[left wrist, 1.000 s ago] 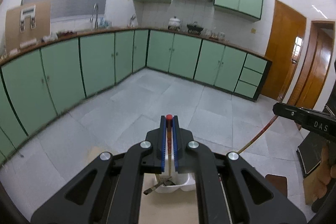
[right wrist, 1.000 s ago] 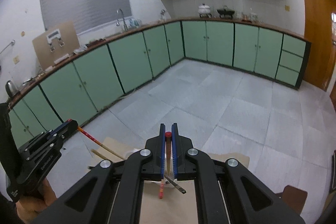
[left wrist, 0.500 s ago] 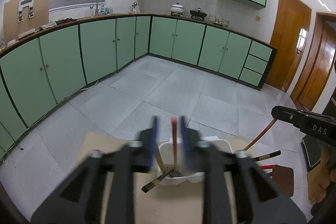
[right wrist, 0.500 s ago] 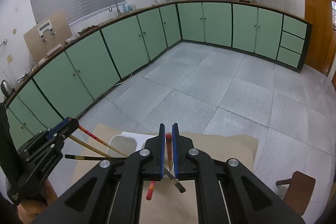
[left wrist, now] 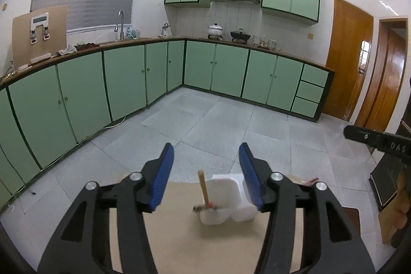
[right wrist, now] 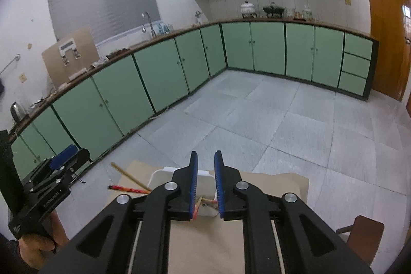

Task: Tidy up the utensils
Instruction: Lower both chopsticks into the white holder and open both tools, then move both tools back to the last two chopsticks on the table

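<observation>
Chopsticks (left wrist: 203, 185) already stand in the white utensil holder (left wrist: 221, 199); left gripper (left wrist: 206, 177) and right gripper (right wrist: 205, 186) jaws are opening, nothing clamped, with no loose utensils visible.

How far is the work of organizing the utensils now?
Done: chopsticks lean in the white holder. In hand: nothing; left gripper and right gripper jaws are opening, empty. Remaining: perhaps the red piece beside the holder; unclear.
</observation>
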`<state>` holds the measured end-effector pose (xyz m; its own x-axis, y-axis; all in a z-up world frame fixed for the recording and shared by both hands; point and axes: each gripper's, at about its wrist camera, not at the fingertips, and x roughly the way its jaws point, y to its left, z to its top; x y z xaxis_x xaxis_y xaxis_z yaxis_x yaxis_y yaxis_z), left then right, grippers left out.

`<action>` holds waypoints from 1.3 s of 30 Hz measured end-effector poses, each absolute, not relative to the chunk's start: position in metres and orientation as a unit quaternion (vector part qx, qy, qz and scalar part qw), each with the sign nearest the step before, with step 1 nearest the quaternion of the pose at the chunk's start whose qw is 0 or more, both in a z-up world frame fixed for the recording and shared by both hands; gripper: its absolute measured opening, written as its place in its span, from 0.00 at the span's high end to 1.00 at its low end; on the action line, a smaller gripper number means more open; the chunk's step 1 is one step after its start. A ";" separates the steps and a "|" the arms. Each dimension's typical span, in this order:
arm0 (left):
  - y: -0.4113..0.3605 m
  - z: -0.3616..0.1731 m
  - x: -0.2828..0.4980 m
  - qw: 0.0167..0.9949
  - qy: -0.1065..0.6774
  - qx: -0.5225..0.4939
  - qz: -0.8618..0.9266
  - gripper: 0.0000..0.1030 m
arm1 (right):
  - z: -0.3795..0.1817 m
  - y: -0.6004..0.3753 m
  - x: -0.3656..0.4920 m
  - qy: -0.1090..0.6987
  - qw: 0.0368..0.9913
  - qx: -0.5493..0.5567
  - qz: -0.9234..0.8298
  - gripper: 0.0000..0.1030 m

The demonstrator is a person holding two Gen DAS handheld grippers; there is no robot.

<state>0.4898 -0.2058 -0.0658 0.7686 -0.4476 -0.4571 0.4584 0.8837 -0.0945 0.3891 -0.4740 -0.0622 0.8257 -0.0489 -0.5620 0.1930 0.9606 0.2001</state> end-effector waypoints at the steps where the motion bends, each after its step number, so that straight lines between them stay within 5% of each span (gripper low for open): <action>1: -0.199 -0.065 0.480 0.941 0.236 0.007 -0.243 0.43 | -0.061 -0.470 0.378 0.281 0.950 0.124 -0.060 0.87; 8: -0.141 -0.094 0.381 0.948 0.207 -0.008 -0.242 0.30 | -0.084 -0.438 0.271 0.226 0.966 0.110 -0.062 0.81; 21: -0.077 -0.184 0.206 0.949 0.213 0.001 -0.232 0.25 | -0.221 -0.342 0.098 0.236 0.966 0.071 -0.077 0.79; 32: -0.039 -0.231 0.141 0.953 0.234 -0.020 -0.194 0.23 | -0.330 -0.288 0.076 0.334 0.938 0.086 -0.034 0.79; 39: -0.026 -0.240 0.139 0.957 0.229 -0.028 -0.178 0.23 | -0.342 -0.275 0.081 0.341 0.937 0.075 -0.019 0.79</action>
